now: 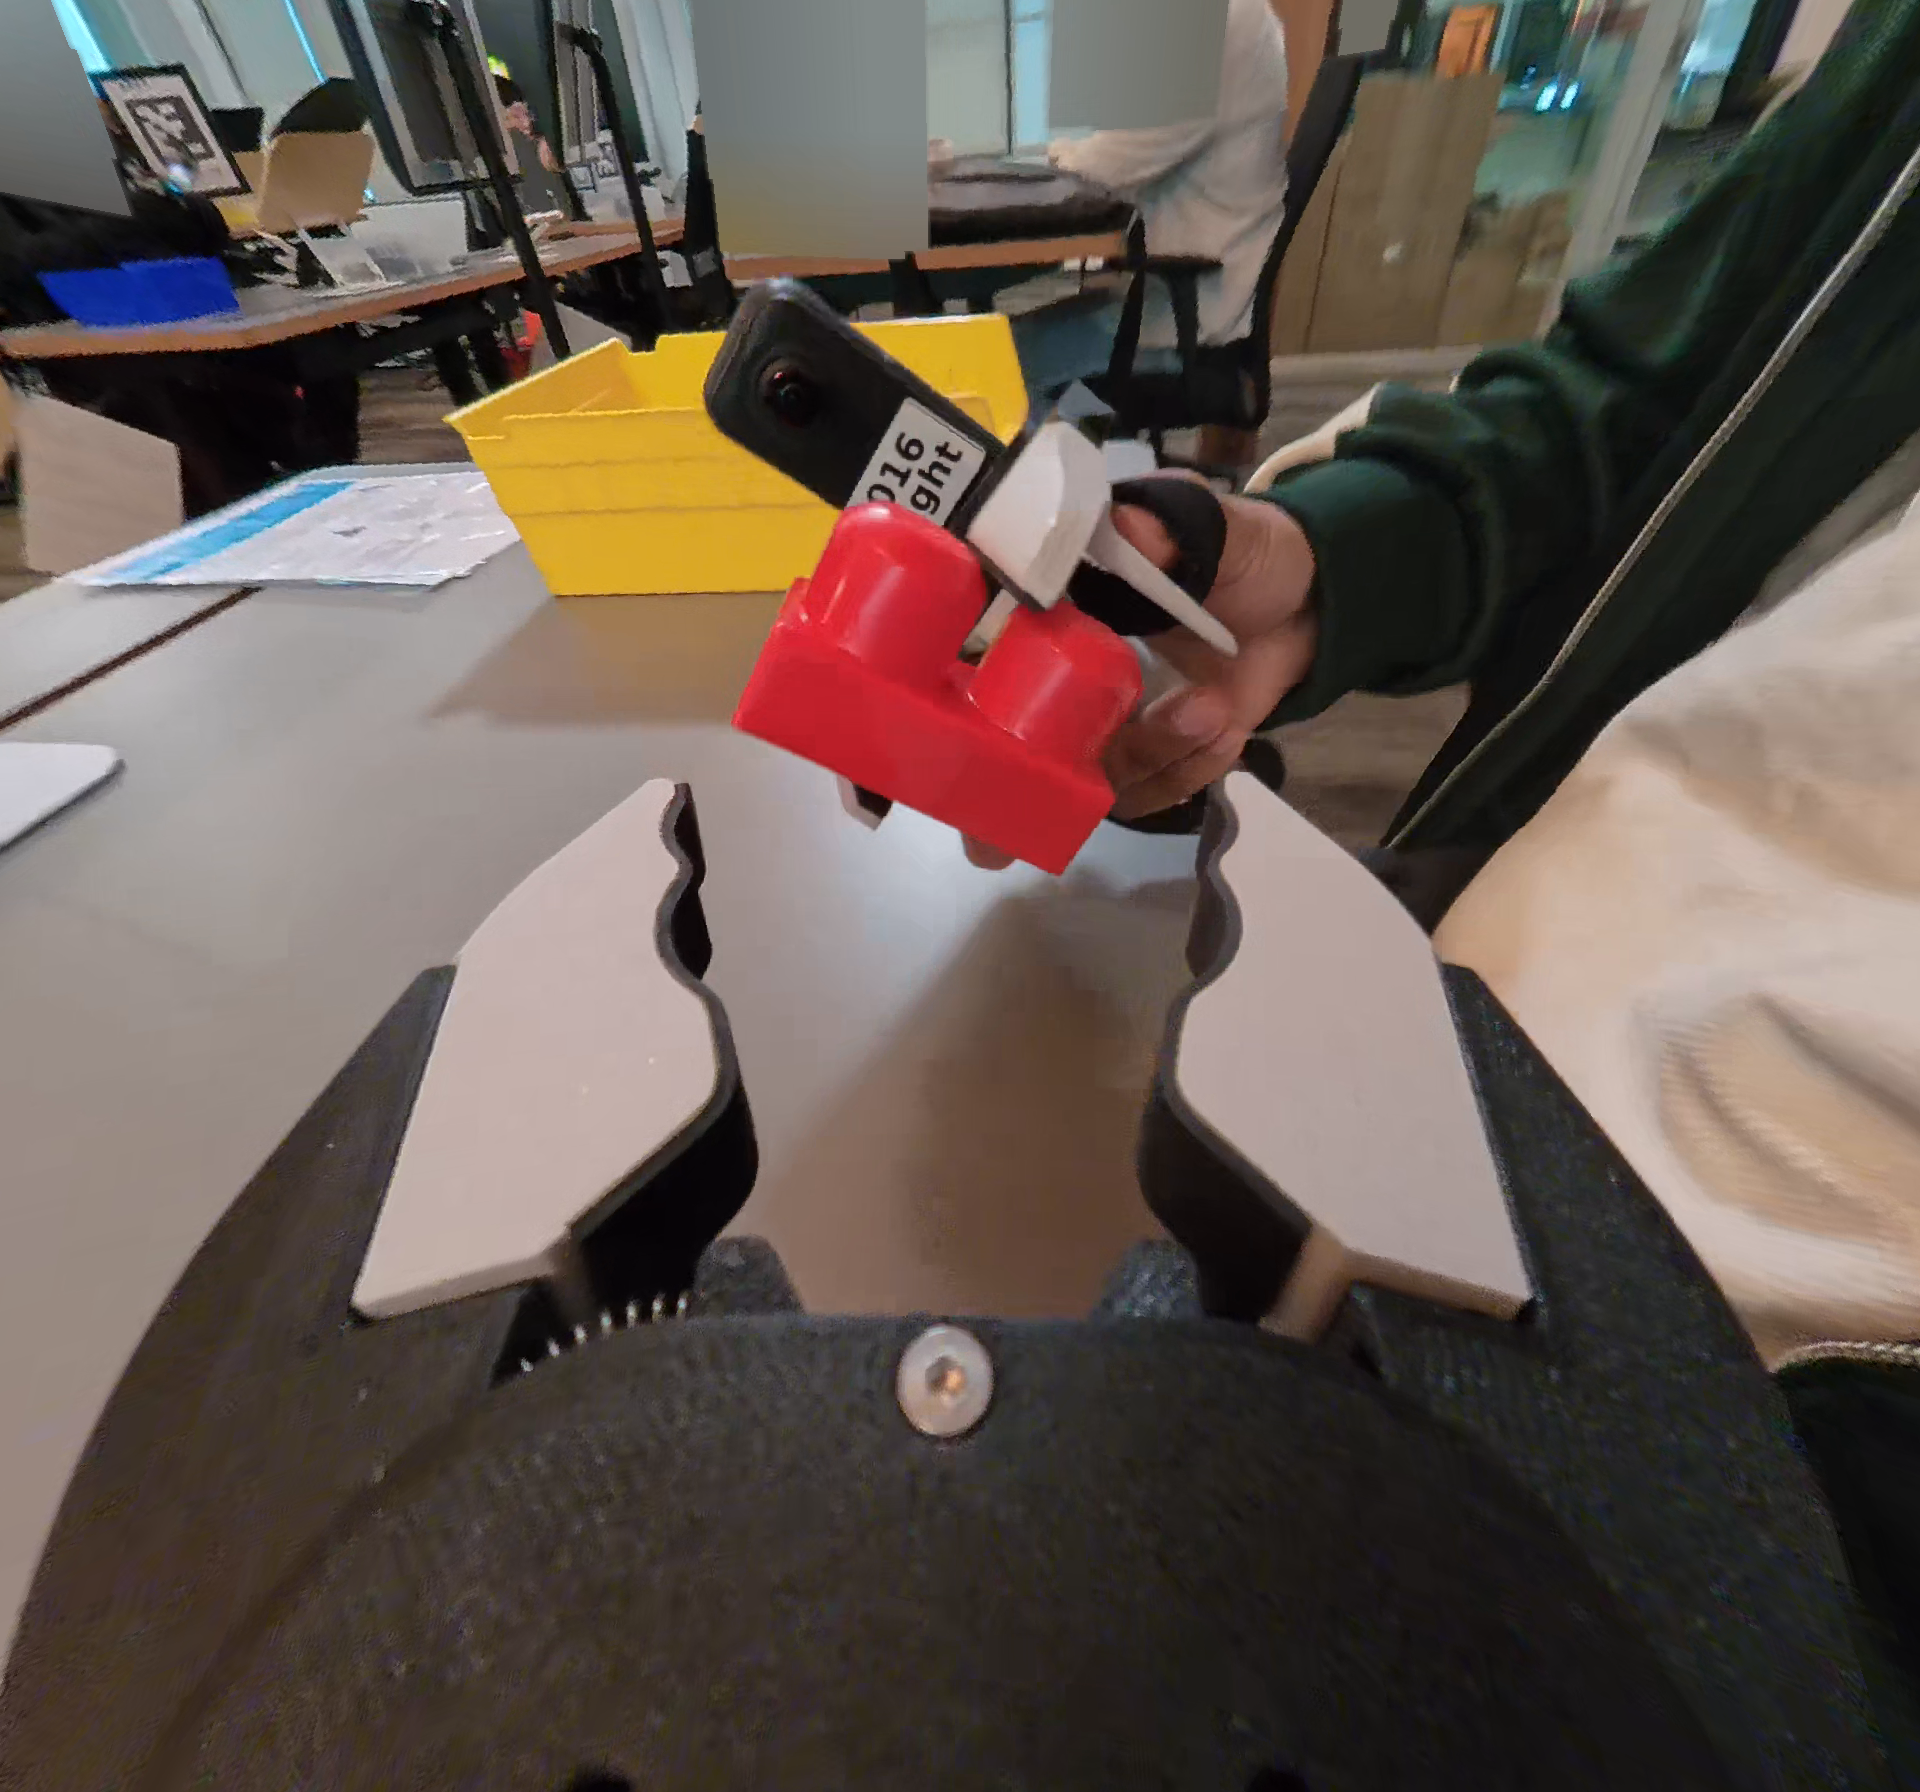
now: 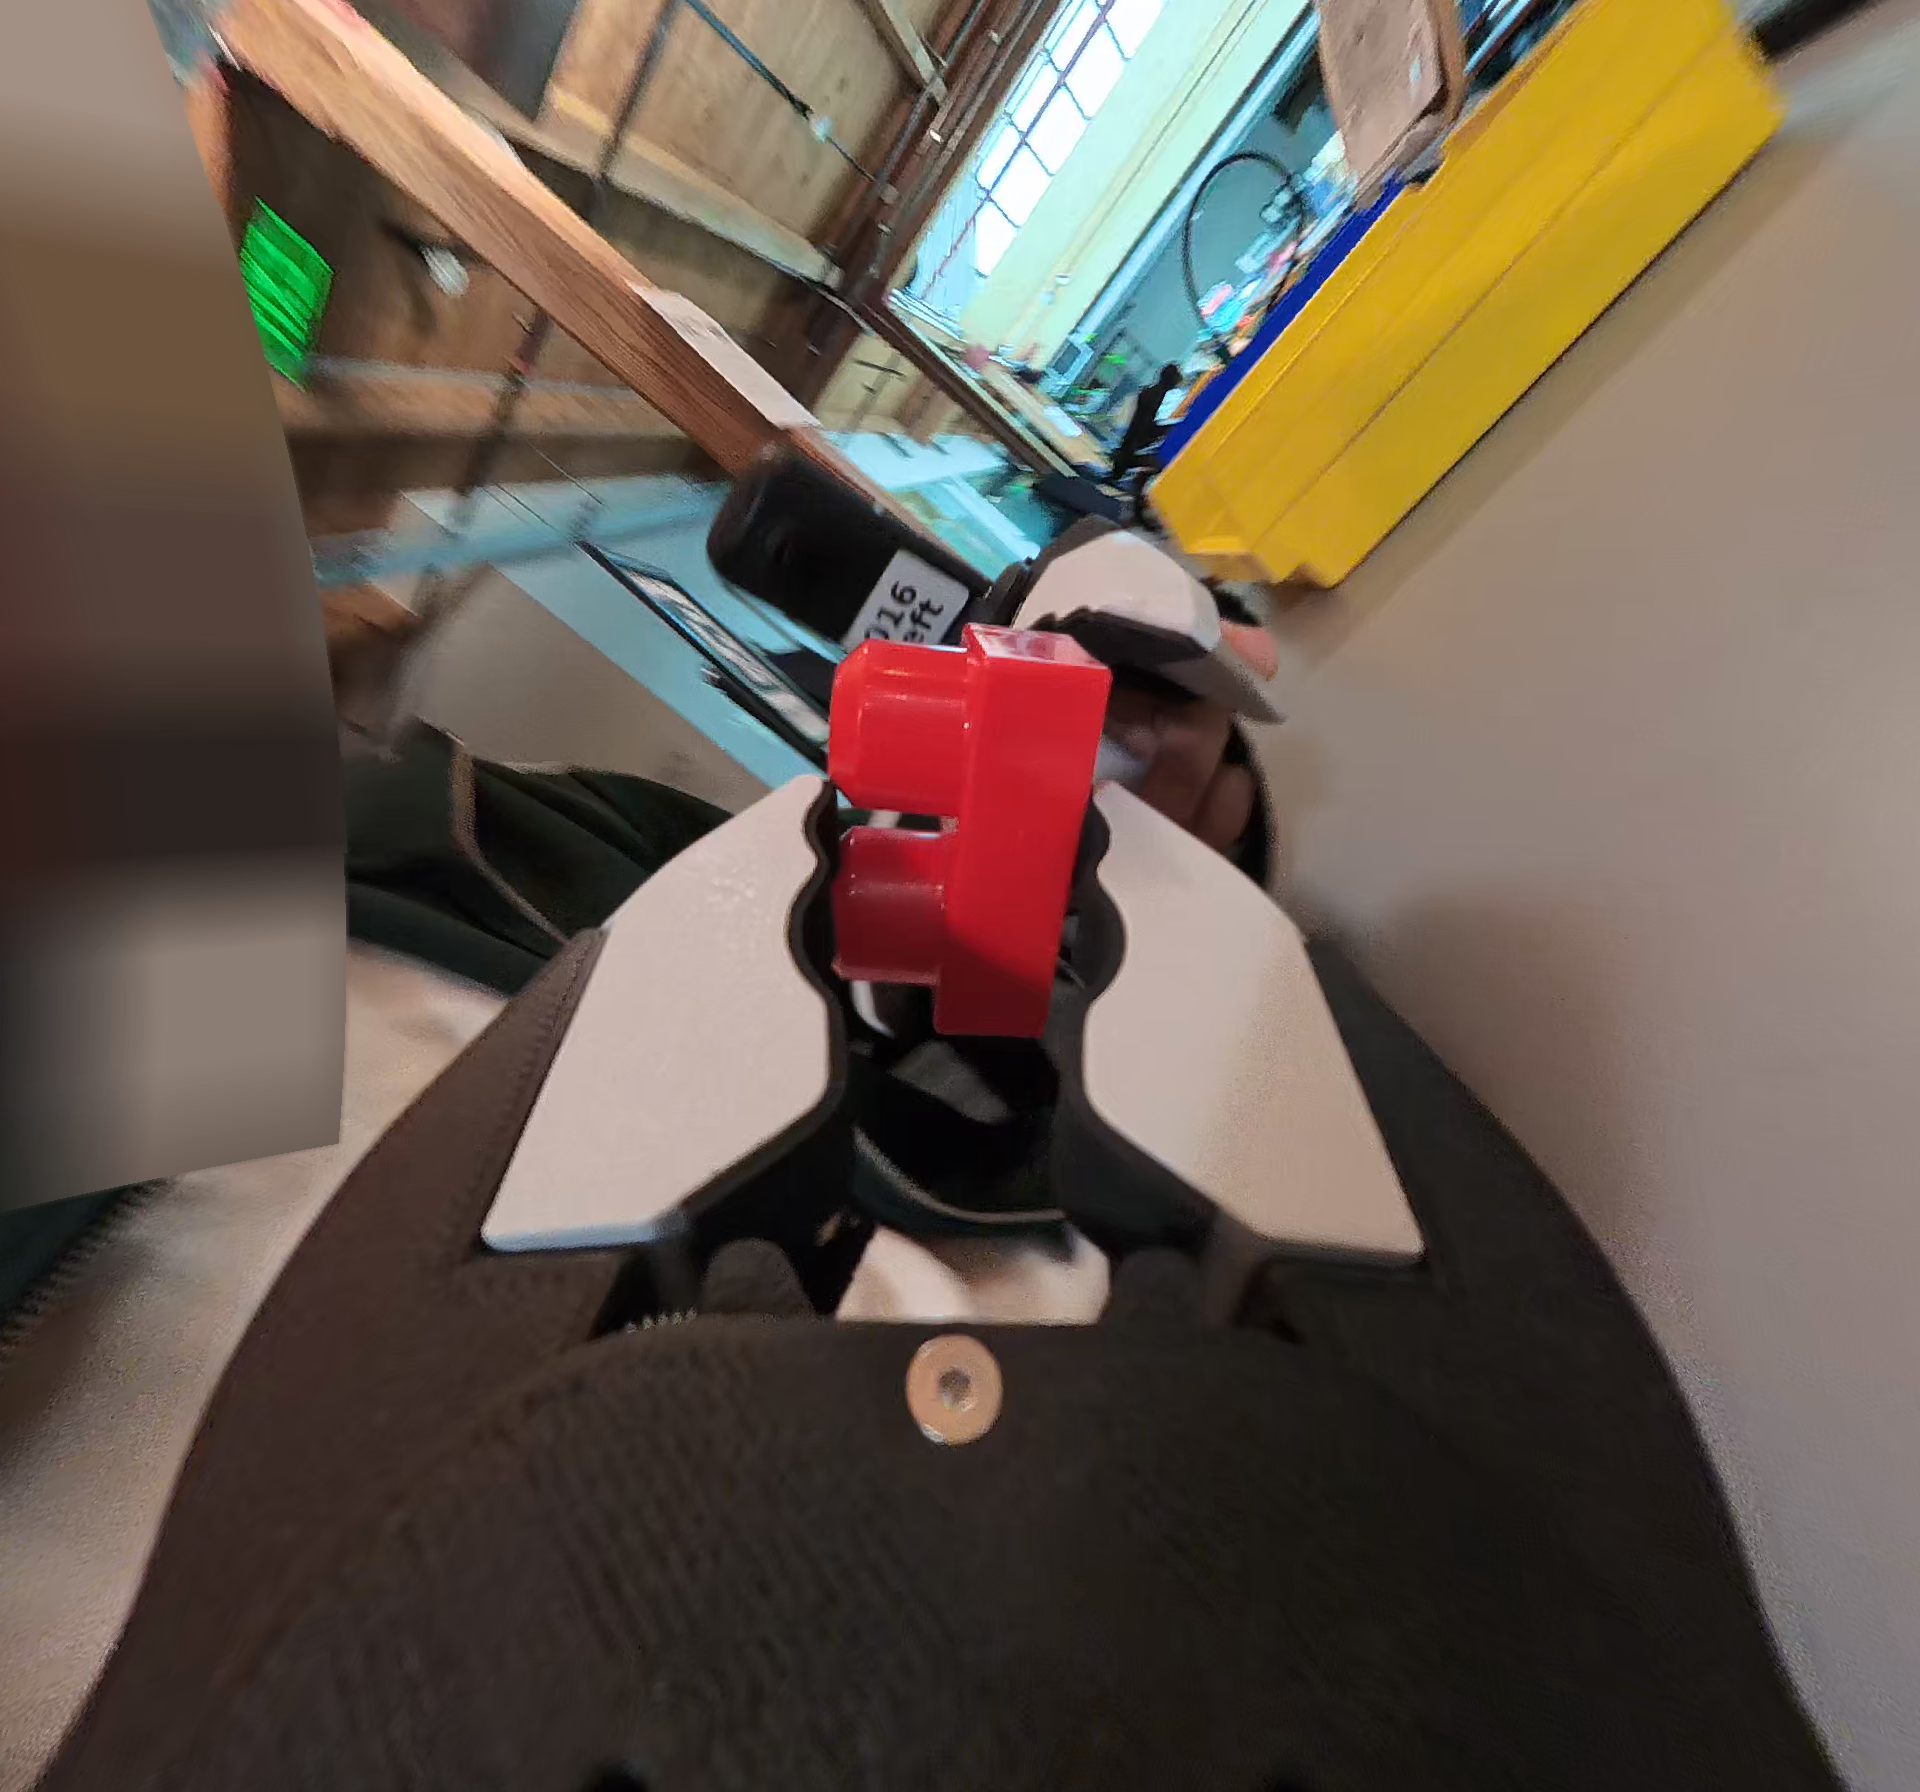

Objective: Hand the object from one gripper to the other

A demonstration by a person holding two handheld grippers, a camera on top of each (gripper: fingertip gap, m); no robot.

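Note:
A red two-stud brick (image 1: 925, 755) hangs in the air above the grey table (image 1: 312, 890), just beyond my left gripper (image 1: 945, 807). The left gripper is open and empty, its fingertips level with the brick's lower edge. My right gripper (image 1: 935, 693) reaches in from the right, held by a hand (image 1: 1236, 620), and is shut on the brick. In the right wrist view, the right gripper (image 2: 961, 807) clamps the brick (image 2: 997, 807) across its studs and base. The left gripper (image 2: 1143, 662) shows close behind the brick.
A yellow bin (image 1: 644, 495) stands on the table behind the brick and also shows in the right wrist view (image 2: 1455, 288). Papers (image 1: 312, 527) lie at the far left, and a white flat object (image 1: 42, 776) at the left edge. A green sleeve (image 1: 1558, 443) comes in from the right. My two grippers' fingertips are within a few centimetres of each other.

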